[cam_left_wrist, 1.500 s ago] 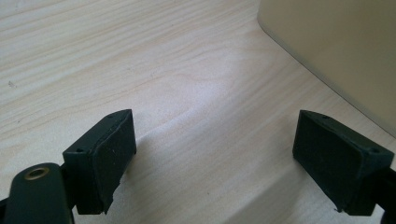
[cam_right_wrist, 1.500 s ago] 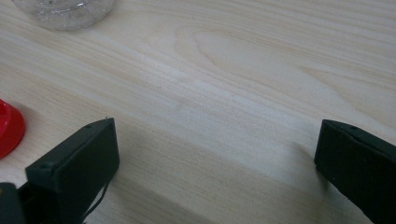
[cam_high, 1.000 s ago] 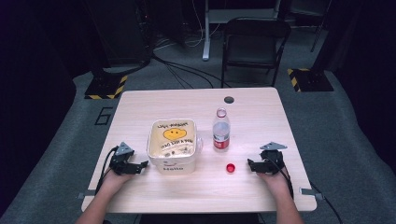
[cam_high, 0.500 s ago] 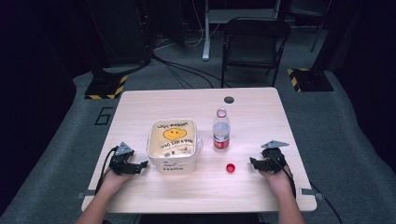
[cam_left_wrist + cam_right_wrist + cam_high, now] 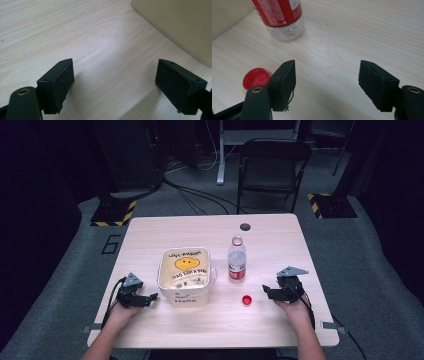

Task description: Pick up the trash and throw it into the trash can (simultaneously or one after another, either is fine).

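A clear plastic bottle [image 5: 236,260] with a red label stands uncapped near the table's middle; its base [image 5: 284,22] fills the top left of the right gripper view. Its red cap [image 5: 246,300] lies on the wood in front of it, just left of my right gripper [image 5: 266,293], and appears beside the left jaw as the cap [image 5: 255,78]. A cream tub [image 5: 186,275] with a smiley-face lid sits left of the bottle; its wall [image 5: 180,25] is close in the left gripper view. My left gripper [image 5: 152,297] rests open beside the tub. Both grippers are open and hold nothing.
The wooden table [image 5: 300,250] has a small dark round hole [image 5: 245,226] near its far edge. A black chair [image 5: 272,170] stands beyond the table, with cables and hazard-striped stand bases on the grey floor.
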`<control>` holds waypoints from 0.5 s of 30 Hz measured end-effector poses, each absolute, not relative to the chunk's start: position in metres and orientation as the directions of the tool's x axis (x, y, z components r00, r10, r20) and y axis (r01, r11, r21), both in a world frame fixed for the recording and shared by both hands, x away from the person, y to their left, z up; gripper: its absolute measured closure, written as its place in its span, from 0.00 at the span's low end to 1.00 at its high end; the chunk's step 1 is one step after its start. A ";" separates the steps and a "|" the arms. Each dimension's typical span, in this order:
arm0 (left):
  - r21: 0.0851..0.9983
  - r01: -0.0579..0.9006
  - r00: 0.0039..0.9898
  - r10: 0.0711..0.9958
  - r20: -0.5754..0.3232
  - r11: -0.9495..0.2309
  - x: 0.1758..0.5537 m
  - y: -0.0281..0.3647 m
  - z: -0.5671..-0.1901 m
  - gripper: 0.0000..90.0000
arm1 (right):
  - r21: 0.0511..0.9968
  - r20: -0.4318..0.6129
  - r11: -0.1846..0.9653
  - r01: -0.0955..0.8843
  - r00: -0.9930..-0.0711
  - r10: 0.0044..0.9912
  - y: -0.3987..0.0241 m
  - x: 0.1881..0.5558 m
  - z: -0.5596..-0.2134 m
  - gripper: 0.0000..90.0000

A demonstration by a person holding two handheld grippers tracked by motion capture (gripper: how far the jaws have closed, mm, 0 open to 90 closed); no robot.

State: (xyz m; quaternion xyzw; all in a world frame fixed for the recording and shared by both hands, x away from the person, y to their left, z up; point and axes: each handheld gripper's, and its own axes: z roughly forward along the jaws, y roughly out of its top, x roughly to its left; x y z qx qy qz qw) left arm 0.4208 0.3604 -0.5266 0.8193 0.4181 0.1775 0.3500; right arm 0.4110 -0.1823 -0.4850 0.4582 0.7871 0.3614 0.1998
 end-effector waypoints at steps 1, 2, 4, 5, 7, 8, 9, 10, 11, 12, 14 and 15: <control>0.722 0.561 0.587 0.810 -0.002 -0.405 0.421 0.360 -0.527 0.18 | 0.757 0.015 0.322 0.568 -0.507 0.862 -0.179 0.410 -0.483 0.32; 0.720 0.562 0.587 0.810 -0.002 -0.406 0.420 0.360 -0.526 0.18 | 0.760 0.012 0.324 0.563 -0.511 0.859 -0.178 0.410 -0.482 0.32; 0.721 0.562 0.587 0.809 -0.003 -0.405 0.420 0.361 -0.526 0.18 | 0.768 0.010 0.329 0.549 -0.523 0.852 -0.172 0.408 -0.478 0.31; 0.723 0.561 0.586 0.810 -0.003 -0.403 0.420 0.360 -0.527 0.18 | 0.767 0.010 0.332 0.550 -0.527 0.850 -0.170 0.408 -0.477 0.31; 0.721 0.561 0.589 0.808 -0.003 -0.406 0.420 0.361 -0.526 0.18 | 0.764 0.002 0.348 0.543 -0.542 0.841 -0.167 0.408 -0.475 0.31; 0.721 0.561 0.589 0.808 -0.003 -0.406 0.420 0.361 -0.526 0.18 | 0.764 0.002 0.348 0.543 -0.542 0.841 -0.167 0.408 -0.475 0.31; 0.724 0.559 0.590 0.808 -0.004 -0.404 0.420 0.361 -0.527 0.18 | 0.763 0.007 0.345 0.547 -0.541 0.841 -0.165 0.408 -0.474 0.31; 0.725 0.558 0.590 0.807 -0.004 -0.404 0.420 0.361 -0.527 0.18 | 0.761 0.004 0.352 0.545 -0.546 0.838 -0.164 0.409 -0.473 0.31; 0.729 0.554 0.589 0.808 -0.002 -0.402 0.420 0.361 -0.527 0.18 | 0.759 0.006 0.351 0.548 -0.545 0.838 -0.162 0.409 -0.473 0.30; 0.731 0.547 0.592 0.806 0.005 -0.407 0.419 0.362 -0.528 0.18 | 0.758 0.011 0.353 0.548 -0.552 0.834 -0.160 0.411 -0.471 0.29; 0.741 0.541 0.589 0.808 0.004 -0.398 0.419 0.361 -0.529 0.18 | 0.758 0.009 0.357 0.546 -0.557 0.831 -0.159 0.412 -0.470 0.28; 0.746 0.543 0.584 0.812 -0.006 -0.385 0.419 0.361 -0.530 0.18 | 0.760 0.006 0.357 0.543 -0.555 0.832 -0.158 0.412 -0.468 0.28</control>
